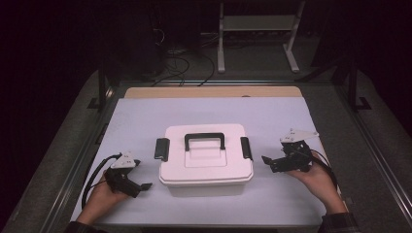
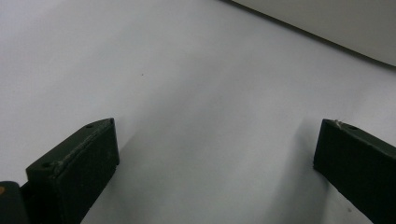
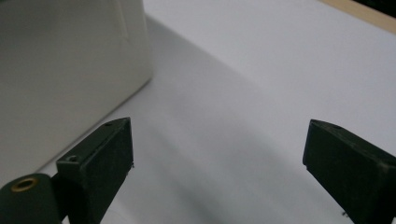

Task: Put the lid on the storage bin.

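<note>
Black jaws rise at the bottom of both gripper views, set wide apart with only the white table cover between them, so neither tong holds anything. Between the two stands the white storage box (image 1: 206, 158), near the middle of the table cover (image 1: 145, 121) and toward the person's edge of it. Its lid is on, with a black carry handle (image 1: 204, 141) lying across the top and a black latch (image 1: 162, 149) at the left end and another (image 1: 246, 148) at the right. No brand, label or writing can be read on the box or lid.

Just left of the box, apart from it, the left gripper (image 1: 141, 187) rests low over the cover in the person's left hand (image 1: 104, 196), jaws pointing toward the box's near left corner. On the other side the right gripper (image 1: 269, 162), held in the right hand (image 1: 313, 177), points at the box's right end without touching it; its own view shows the box wall (image 3: 60, 70) close at the left.
</note>
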Available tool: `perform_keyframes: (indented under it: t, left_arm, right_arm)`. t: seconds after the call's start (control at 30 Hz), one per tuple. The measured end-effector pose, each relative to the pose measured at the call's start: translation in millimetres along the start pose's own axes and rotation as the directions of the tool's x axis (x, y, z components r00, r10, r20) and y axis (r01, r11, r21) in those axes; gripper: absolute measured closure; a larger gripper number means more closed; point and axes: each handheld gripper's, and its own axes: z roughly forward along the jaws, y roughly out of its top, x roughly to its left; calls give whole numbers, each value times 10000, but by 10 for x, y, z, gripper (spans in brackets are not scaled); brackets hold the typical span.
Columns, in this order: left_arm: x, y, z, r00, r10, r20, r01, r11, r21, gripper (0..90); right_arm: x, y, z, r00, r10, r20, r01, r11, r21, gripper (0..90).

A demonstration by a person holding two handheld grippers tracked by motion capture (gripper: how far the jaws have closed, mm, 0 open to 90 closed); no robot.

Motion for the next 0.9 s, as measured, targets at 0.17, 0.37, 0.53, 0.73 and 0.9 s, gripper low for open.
perform_keyframes:
  t: [0.17, 0.37, 0.53, 0.73, 0.9]
  left_arm:
    - [0, 0, 0, 10000, 4, -5, -4, 10000, -1, 0]
    - [0, 0, 0, 10000, 5, -6, -5, 10000, -1, 0]
    - [-1, 0, 0, 10000, 6, -10, -6, 10000, -6, 0]
    - [-1, 0, 0, 10000, 6, -10, -6, 10000, -7, 0]
    - [-1, 0, 0, 10000, 6, -10, -6, 10000, -6, 0]
  right_arm:
    - [-12, -134, 47, 9988, 298, 398, -302, 9995, 93, 81]
    - [-2, -239, 109, 9952, 450, 865, -486, 9980, 394, 60]
    - [20, -336, 195, 9948, 465, 911, -539, 9953, 805, 27]
    - [29, -455, 277, 9921, 686, 1046, -802, 9906, 1109, 16]
    - [2, -518, 278, 9892, 1085, 990, -1164, 9902, 778, 13]
